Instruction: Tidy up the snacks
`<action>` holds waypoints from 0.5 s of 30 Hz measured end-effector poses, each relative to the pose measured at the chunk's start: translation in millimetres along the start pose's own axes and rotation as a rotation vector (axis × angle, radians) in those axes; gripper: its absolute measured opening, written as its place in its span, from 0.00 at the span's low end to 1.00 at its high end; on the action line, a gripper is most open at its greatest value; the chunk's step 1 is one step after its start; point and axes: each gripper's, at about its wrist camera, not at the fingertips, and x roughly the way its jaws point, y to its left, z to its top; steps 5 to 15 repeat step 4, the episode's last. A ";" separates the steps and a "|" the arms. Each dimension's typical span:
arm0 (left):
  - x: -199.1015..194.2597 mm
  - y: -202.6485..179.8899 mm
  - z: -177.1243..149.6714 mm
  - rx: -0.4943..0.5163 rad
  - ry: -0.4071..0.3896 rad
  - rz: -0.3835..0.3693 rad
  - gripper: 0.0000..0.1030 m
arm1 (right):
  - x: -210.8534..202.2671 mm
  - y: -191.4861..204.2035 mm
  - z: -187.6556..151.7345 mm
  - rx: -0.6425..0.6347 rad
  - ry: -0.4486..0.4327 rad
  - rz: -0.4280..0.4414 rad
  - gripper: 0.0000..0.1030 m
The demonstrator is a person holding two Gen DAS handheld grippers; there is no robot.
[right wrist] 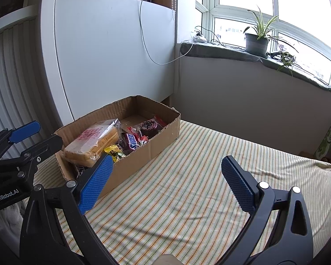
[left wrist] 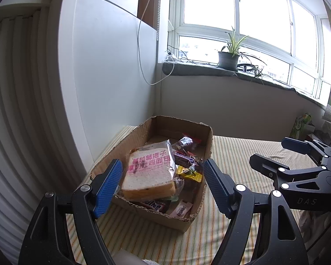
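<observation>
A striped bedsheet [right wrist: 187, 176] covered the surface, running up to a grey wall under the window [left wrist: 242, 11]. On the sill stood a potted spider plant [right wrist: 257, 37], with thin cables beside it and a white cord [right wrist: 147, 44] hanging down the pale cabinet panel [right wrist: 112, 50]. A green printed bag [right wrist: 327, 142] sat at the far right edge.
</observation>
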 end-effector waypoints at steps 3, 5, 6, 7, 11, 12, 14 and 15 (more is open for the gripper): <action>-0.5 -2.1 -1.2 0.005 -0.003 0.003 0.74 | -0.2 0.2 -0.7 -0.003 -0.001 -0.002 0.98; -0.4 -2.9 -1.4 0.008 -0.002 0.002 0.74 | -0.1 0.0 -1.1 -0.004 0.000 -0.003 0.98; -0.4 -2.9 -1.4 0.008 -0.002 0.002 0.74 | -0.1 0.0 -1.1 -0.004 0.000 -0.003 0.98; -0.4 -2.9 -1.4 0.008 -0.002 0.002 0.74 | -0.1 0.0 -1.1 -0.004 0.000 -0.003 0.98; -0.4 -2.9 -1.4 0.008 -0.002 0.002 0.74 | -0.1 0.0 -1.1 -0.004 0.000 -0.003 0.98; -0.4 -2.9 -1.4 0.008 -0.002 0.002 0.74 | -0.1 0.0 -1.1 -0.004 0.000 -0.003 0.98; -0.4 -2.9 -1.4 0.008 -0.002 0.002 0.74 | -0.1 0.0 -1.1 -0.004 0.000 -0.003 0.98; -0.4 -2.9 -1.4 0.008 -0.002 0.002 0.74 | -0.1 0.0 -1.1 -0.004 0.000 -0.003 0.98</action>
